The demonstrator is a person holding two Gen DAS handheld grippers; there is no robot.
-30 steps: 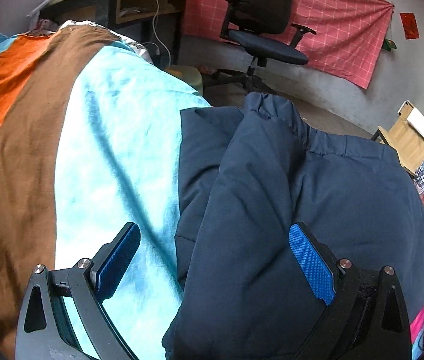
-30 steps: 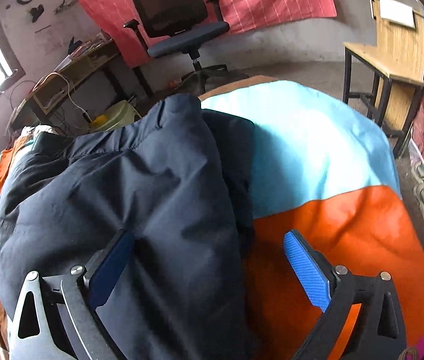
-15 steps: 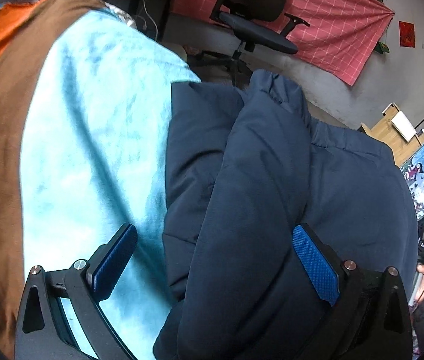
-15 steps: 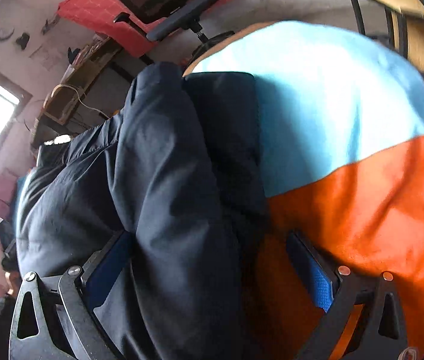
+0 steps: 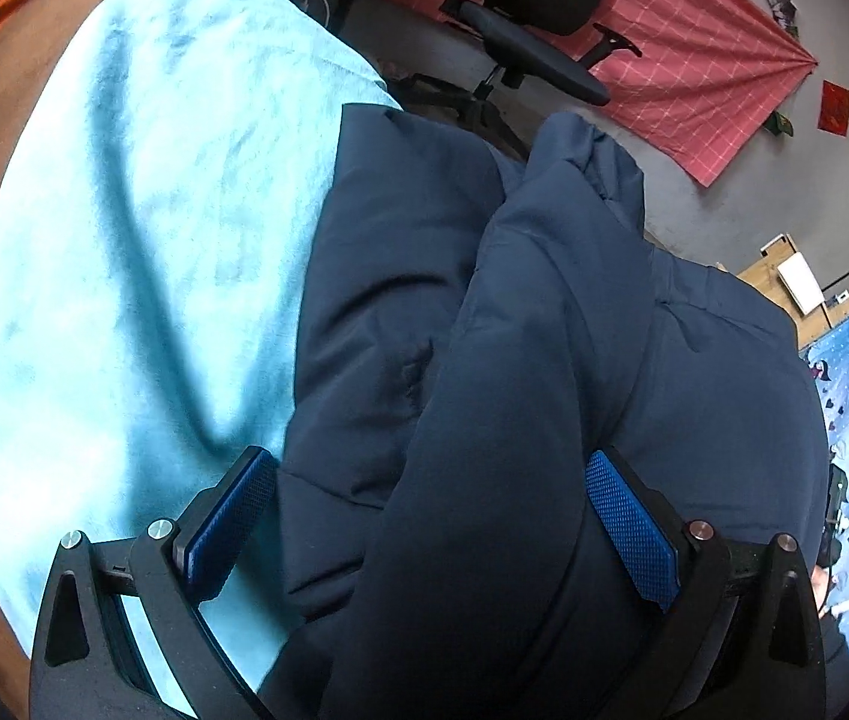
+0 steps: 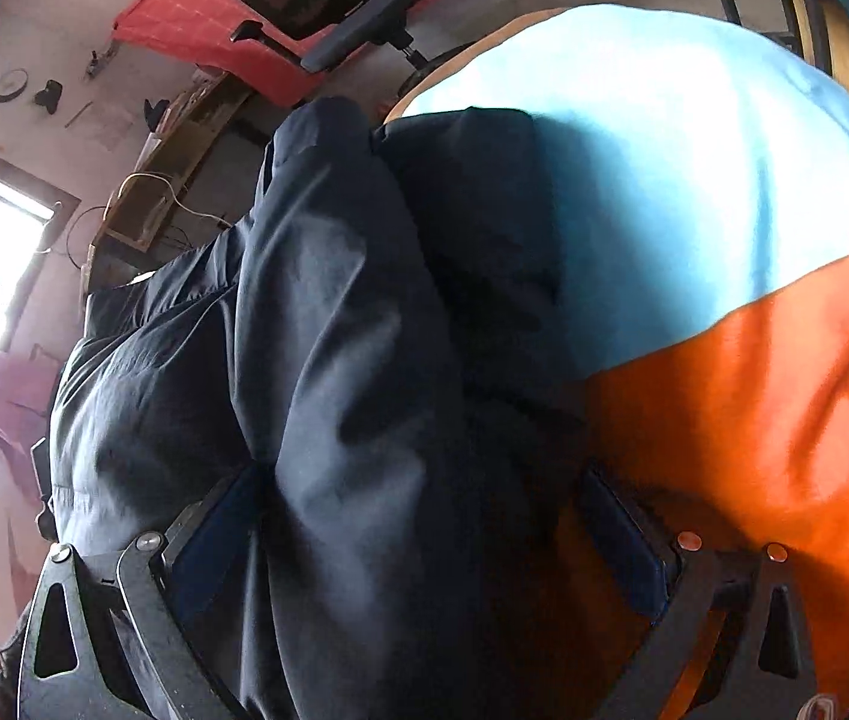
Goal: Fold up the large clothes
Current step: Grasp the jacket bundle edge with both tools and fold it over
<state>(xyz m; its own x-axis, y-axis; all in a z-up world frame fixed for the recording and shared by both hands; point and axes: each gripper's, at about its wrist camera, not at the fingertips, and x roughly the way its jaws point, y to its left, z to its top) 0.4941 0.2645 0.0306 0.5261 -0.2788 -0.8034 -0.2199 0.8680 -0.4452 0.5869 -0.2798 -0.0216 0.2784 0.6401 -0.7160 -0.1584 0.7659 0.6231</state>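
Here, the left gripper [image 5: 430, 531] has its jaws spread wide over the jacket [image 5: 544, 360], 1 blue pad at the jacket's edge by the light-blue sheet [image 5: 142, 252], the other on its padded bulk. The right gripper [image 6: 418, 540], equally spread, straddles a thick fold of the jacket [image 6: 316, 360], which lies bunched on the sheet [image 6: 694, 180].

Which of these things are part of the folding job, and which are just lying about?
Part of the job:
- puffy navy-blue padded jacket
- left tool, open
- right tool, open
- striped blue, orange and brown cloth beneath

Lying about:
- black swivel office chair
- red checked wall cloth
- wooden desk
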